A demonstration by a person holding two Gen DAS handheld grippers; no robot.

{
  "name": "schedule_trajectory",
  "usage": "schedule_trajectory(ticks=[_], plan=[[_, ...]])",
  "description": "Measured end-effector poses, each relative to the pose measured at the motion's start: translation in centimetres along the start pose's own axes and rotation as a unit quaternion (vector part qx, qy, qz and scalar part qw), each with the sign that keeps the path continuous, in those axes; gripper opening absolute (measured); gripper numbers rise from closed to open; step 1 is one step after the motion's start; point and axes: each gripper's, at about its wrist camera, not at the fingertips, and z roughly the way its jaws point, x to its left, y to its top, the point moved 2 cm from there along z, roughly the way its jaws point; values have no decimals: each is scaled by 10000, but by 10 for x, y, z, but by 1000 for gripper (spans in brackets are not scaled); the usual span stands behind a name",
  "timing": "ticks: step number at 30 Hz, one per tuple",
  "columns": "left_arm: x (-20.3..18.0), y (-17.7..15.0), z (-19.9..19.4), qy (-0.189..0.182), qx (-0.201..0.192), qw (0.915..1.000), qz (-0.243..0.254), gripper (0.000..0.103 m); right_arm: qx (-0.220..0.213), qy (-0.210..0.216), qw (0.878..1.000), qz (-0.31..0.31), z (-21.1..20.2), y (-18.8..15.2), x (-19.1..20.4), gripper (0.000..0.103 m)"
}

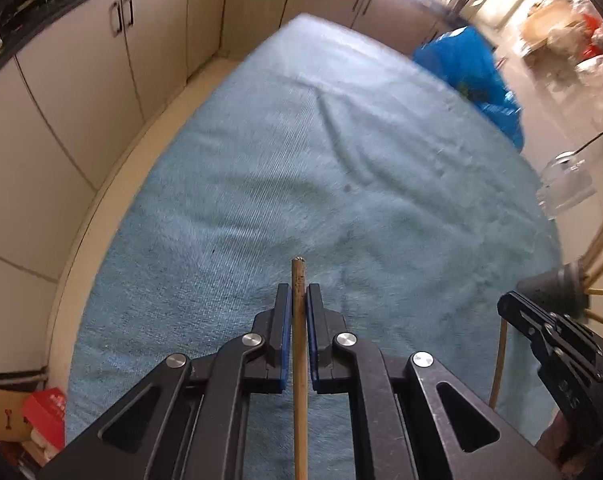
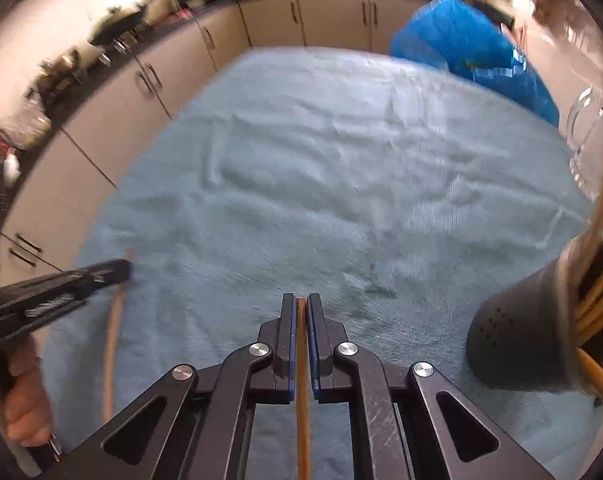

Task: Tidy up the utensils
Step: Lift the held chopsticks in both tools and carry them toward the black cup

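1. Left tool point(image 1: 299, 304): jaws closed on 1 wooden chopstick point(image 1: 300, 360), whose tip projects just past the pads.
2. Right tool point(image 2: 300, 312): jaws closed on a second chopstick point(image 2: 302, 392), its end level with the pad tips.
3. Both tools are held above a table covered by a light blue cloth point(image 1: 301, 160).
4. A dark perforated holder point(image 2: 521, 336) lies tilted at the right side of the cloth, with further chopsticks in its mouth.
5. A clear glass jar point(image 1: 567, 184) sits near the table's right edge, beyond the holder.
6. A blue bag point(image 2: 461, 40) stands past the far right corner.
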Motion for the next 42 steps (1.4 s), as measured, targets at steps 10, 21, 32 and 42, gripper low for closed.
schedule_trajectory(ticks=[10, 21, 32, 42], plan=[[-33, -16, -112, -304, -1574, 9867, 283, 7, -2042, 360, 9777, -325, -127, -21, 24, 6], [-59, -54, -171, -261, -2323, 9709, 511, 7, -2980, 375, 9538, -69, -185, -63, 13, 6], [-70, -62, -180, -279, -2347, 9701, 554, 7, -3289, 399, 9432, 238, -215, -83, -11, 6], [-78, -64, -186, -348, -2363, 9693, 582, 7, -3505, 335, 9345, 515, -235, -97, -37, 6]])
